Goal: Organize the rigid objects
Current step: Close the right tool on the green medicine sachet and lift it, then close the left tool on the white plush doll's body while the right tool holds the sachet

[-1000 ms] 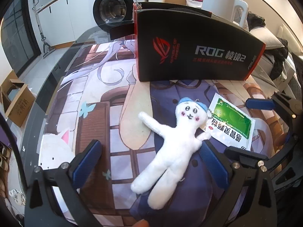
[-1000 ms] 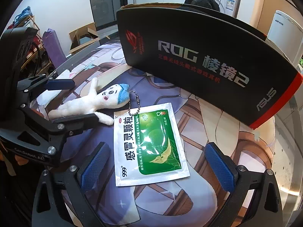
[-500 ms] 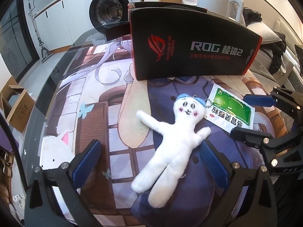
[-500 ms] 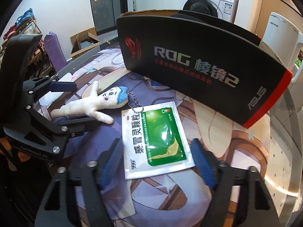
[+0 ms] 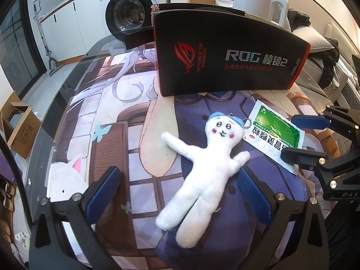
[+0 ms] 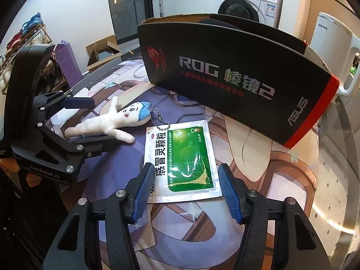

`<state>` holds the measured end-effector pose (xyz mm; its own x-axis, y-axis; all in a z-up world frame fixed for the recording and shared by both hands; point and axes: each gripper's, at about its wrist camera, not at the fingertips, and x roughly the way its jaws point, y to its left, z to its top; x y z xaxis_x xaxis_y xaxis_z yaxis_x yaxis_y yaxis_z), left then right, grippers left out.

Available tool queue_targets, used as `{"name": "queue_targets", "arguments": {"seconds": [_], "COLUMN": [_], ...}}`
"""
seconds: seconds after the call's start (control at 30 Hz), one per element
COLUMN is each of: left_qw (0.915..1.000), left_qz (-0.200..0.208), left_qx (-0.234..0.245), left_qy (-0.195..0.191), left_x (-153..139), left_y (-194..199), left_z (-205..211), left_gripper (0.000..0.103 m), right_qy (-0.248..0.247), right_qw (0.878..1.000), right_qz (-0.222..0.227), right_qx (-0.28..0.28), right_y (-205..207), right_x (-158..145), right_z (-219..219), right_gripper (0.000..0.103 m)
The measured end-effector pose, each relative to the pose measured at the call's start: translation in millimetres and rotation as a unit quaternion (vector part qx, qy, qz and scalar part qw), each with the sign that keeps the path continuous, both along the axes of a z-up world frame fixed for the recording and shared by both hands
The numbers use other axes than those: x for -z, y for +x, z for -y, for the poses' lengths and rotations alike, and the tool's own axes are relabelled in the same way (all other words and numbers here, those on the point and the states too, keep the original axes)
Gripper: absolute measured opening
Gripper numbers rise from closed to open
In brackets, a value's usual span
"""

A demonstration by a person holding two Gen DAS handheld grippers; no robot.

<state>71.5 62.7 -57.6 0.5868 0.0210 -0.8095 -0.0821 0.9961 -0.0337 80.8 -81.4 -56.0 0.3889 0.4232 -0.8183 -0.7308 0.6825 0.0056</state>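
Right gripper (image 6: 185, 185) jaws just narrowed around green sachet (image 6: 183, 157) mid-table — pads flanked its edges, not yet pressing. Left gripper (image 5: 180, 189) spread wide over white doll (image 5: 202, 168); black box (image 5: 227, 60) stood toward far edge.

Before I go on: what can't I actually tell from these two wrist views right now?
- Inside of the black ROG box: both views show only its outer wall.
- Whether the right gripper, whose jaws have just been closing, presses on the green sachet: its pads stand at the sachet's near edges, contact unclear.
- Plush doll legs: right view, hidden behind the left gripper.
- Sachet's small print: too fine.
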Motion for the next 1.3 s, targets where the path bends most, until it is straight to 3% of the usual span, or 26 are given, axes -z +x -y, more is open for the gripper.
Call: {"name": "queue_targets", "arguments": {"seconds": [0.07, 0.1, 0.3, 0.53, 0.77, 1.1, 1.3], "left_qw": [1.0, 1.0, 1.0, 1.0, 1.0, 0.9994, 0.9982], "left_qz": [0.0, 0.0, 0.0, 0.001, 0.001, 0.003, 0.014], "left_qx": [0.0, 0.0, 0.001, 0.002, 0.006, 0.036, 0.059], "left_qy": [0.0, 0.0, 0.0, 0.0, 0.0, -0.003, -0.002], "left_x": [0.0, 0.1, 0.0, -0.7, -1.1, -1.7, -5.2], "left_y": [0.0, -0.2, -0.4, 0.4, 0.5, -2.3, -3.6], "left_z": [-0.1, -0.1, -0.2, 0.7, 2.2, 12.3, 20.1], "left_gripper": [0.103, 0.103, 0.103, 0.103, 0.103, 0.101, 0.083], "right_qy": [-0.01, -0.013, -0.039, -0.072, -0.046, 0.001, 0.011], "right_qw": [1.0, 1.0, 0.999, 0.995, 0.997, 0.999, 0.999], "right_qz": [-0.001, -0.003, -0.007, -0.021, -0.002, -0.011, -0.009], "right_qx": [-0.005, -0.008, -0.025, -0.068, -0.056, -0.032, -0.03], "right_y": [0.1, -0.4, 1.6, 0.8, -12.6, -15.5, -18.8], "right_x": [1.0, 1.9, 3.0, -0.7, -1.7, -5.7, -8.7], "right_z": [-5.2, -8.3, -24.1, -41.7, -32.0, -6.2, 0.4], "right_gripper": [0.078, 0.081, 0.081, 0.059, 0.045, 0.042, 0.042]}}
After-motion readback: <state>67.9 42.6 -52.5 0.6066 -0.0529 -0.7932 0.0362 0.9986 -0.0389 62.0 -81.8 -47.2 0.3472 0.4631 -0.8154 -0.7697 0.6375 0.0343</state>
